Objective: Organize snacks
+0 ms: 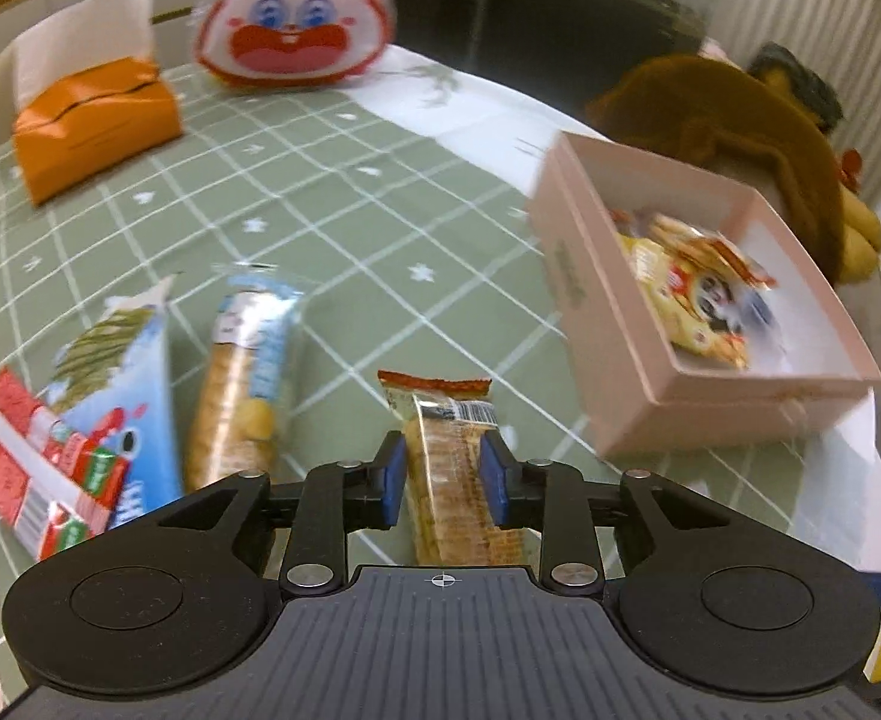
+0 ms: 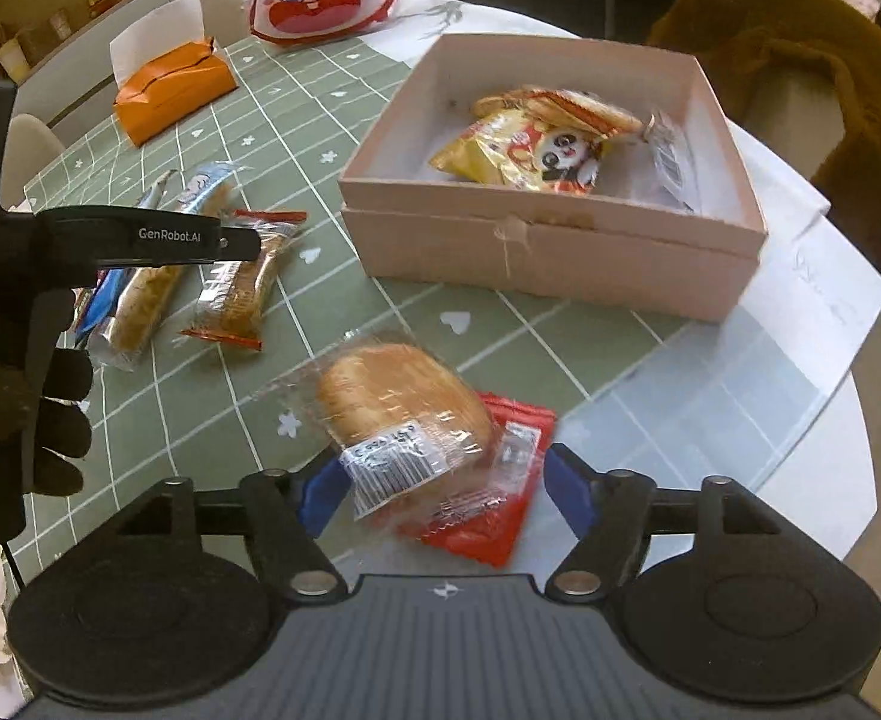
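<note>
My left gripper [image 1: 443, 477] is shut on a clear-wrapped cracker pack with red ends [image 1: 449, 450], just above the green tablecloth; the pack also shows in the right wrist view [image 2: 242, 282], under the left gripper's arm. The pink box [image 1: 632, 354] to its right holds a yellow panda snack bag [image 1: 704, 294]. In the right wrist view the box [image 2: 536, 252] stands ahead with the panda bag [image 2: 530, 150] inside. My right gripper [image 2: 446, 489] is open around a wrapped bread bun [image 2: 404, 408] lying on a red packet [image 2: 488, 498].
A blue biscuit sleeve [image 1: 242, 384], a blue snack bag [image 1: 122, 384] and a red packet [image 1: 32, 462] lie left of the left gripper. An orange tissue pack [image 1: 92, 120] and a rabbit-face bag [image 1: 296, 12] sit at the far side. A brown plush [image 1: 740, 138] lies behind the box.
</note>
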The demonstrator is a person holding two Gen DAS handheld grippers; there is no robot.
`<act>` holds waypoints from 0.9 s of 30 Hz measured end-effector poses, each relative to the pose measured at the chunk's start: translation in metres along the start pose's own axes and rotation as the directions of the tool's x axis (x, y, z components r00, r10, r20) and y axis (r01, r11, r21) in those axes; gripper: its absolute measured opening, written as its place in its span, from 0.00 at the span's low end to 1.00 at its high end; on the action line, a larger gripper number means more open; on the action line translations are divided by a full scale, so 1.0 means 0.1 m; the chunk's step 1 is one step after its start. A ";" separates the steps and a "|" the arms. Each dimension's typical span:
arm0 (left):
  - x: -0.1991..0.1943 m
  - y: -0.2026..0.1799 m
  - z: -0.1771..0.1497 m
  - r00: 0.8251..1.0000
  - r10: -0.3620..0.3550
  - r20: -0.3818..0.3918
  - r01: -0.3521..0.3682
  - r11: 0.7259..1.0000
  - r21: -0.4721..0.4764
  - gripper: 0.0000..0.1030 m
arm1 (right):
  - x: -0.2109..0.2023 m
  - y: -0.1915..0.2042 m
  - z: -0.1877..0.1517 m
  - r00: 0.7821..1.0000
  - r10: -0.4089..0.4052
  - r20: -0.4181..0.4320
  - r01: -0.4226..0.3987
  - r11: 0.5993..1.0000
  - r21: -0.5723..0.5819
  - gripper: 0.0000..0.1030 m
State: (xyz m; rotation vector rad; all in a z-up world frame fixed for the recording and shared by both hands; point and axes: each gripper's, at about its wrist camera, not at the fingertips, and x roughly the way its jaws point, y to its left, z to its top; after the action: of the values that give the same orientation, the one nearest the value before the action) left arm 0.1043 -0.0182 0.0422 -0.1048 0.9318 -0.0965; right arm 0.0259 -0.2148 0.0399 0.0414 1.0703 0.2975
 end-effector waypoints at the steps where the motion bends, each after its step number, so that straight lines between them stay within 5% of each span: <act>1: 0.01 -0.04 -0.02 1.000 -0.004 -0.008 0.004 1.000 0.012 0.41 | 0.02 -0.01 0.00 1.000 -0.001 -0.004 0.001 1.000 0.003 0.70; 12: 0.01 -0.08 -0.19 0.998 -0.038 -0.043 0.039 0.999 0.038 0.42 | 0.02 0.03 -0.07 0.999 -0.035 -0.006 0.035 0.999 -0.012 0.71; 23: -0.50 -0.19 -0.84 0.985 -0.127 -0.115 0.130 0.991 0.020 0.42 | -0.04 0.00 -0.15 0.998 -0.064 -0.010 0.063 0.995 -0.083 0.73; 27: -0.57 -0.21 -0.93 0.974 -0.175 -0.146 0.172 0.985 -0.031 0.42 | -0.07 -0.11 -0.16 0.975 -0.213 0.057 0.216 0.975 -0.052 0.73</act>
State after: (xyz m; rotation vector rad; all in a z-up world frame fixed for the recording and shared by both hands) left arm -0.0053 -0.0365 0.0349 -0.1979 1.0716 -0.2610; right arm 0.0117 -0.2285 0.0362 -0.1174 1.0050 0.1308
